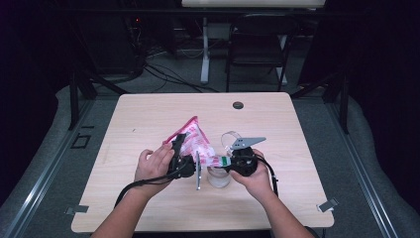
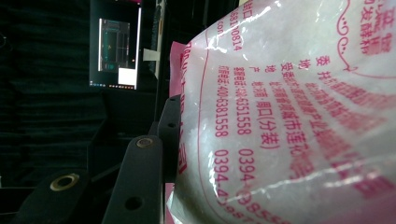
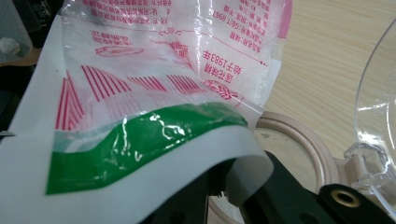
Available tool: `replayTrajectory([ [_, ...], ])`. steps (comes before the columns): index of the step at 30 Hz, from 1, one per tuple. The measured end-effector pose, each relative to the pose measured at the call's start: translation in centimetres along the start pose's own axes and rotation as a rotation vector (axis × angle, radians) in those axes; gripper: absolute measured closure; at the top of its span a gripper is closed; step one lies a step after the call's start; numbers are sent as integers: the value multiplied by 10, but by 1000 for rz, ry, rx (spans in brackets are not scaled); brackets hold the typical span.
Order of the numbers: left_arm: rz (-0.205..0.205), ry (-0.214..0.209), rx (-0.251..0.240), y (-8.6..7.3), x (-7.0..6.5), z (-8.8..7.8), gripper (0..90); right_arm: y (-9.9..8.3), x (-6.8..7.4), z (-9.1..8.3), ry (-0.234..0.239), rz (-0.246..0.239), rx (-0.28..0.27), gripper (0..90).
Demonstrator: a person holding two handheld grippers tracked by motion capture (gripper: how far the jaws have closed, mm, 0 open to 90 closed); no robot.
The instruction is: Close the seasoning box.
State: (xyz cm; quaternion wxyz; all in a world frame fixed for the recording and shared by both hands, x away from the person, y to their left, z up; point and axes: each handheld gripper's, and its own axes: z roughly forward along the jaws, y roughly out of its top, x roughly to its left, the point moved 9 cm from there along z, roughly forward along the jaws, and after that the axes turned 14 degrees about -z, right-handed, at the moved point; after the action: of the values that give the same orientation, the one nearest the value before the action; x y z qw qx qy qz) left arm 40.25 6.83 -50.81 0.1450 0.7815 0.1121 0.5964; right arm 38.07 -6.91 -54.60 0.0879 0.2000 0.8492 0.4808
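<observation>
High view, frame centre: left gripper (image 1: 174, 148) and right gripper (image 1: 233, 159) each clamped on a pink-printed plastic bag (image 1: 195, 141), held tilted over a clear jar (image 1: 218, 177) on the table (image 1: 148, 114).

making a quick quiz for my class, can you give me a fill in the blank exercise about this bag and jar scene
1. The plastic bag is printed mostly in ____ lettering.
2. The bag is held by ____ grippers, the left gripper and the right gripper.
3. The band of colour near the bag's open end by the right gripper is ____.
4. Below the bag's lower end stands a clear ____ on the wooden table.

Missing words: pink; two (both); green; jar
</observation>
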Motion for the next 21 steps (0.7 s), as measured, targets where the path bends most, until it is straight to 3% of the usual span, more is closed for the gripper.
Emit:
replayTrajectory([
  [21,19,12,-5,4,3,-3,652,-2,-1,1,-1,11,2,900],
])
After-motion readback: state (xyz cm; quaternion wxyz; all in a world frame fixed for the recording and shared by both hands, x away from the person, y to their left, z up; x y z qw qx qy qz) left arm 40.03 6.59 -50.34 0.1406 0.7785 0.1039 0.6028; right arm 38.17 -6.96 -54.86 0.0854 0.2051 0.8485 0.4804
